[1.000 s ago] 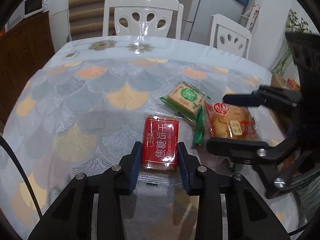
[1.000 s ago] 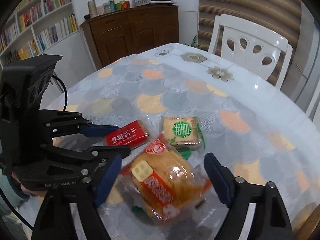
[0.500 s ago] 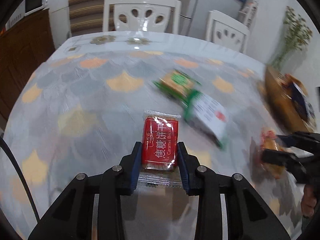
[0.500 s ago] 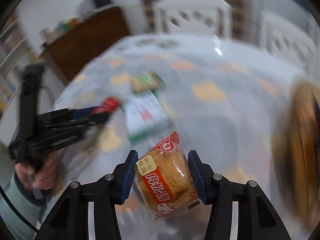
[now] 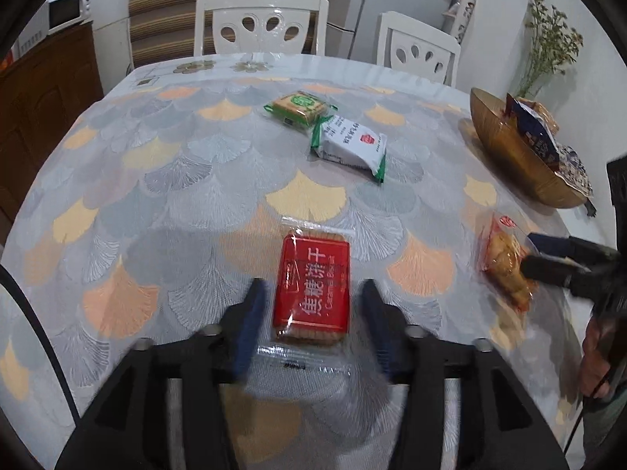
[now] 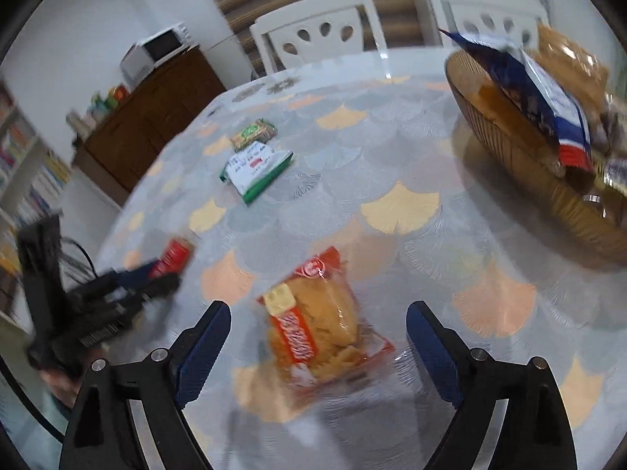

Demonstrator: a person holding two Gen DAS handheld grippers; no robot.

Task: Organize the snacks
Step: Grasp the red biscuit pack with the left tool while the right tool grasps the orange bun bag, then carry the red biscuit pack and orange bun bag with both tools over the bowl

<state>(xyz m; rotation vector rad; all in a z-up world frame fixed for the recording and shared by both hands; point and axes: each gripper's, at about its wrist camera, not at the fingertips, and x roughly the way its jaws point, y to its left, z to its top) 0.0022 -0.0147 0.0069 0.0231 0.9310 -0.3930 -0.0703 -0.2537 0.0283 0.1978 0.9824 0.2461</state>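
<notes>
Left wrist: fan-patterned tablecloth (image 5: 313, 199), white chairs (image 5: 260, 23) behind

Left gripper (image 5: 309, 313) tilted downward, jaws opening, right gripper (image 6: 317, 337) likewise, jaws opening wide

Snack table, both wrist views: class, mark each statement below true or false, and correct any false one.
1. The red caramel biscuit pack lies between the left gripper fingers, with gaps either side. True; the jaws are opening.
2. The bread packet is clamped tight in the right gripper. False: its jaws are opening, well clear of the packet.
3. The wooden bowl is empty. False: it holds packets, including a blue and white one.
4. A white and green packet lies beside a green-labelled cracker pack mid-table. True.
5. The bread packet sits inside the bowl. False: it lies on the tablecloth.
</notes>
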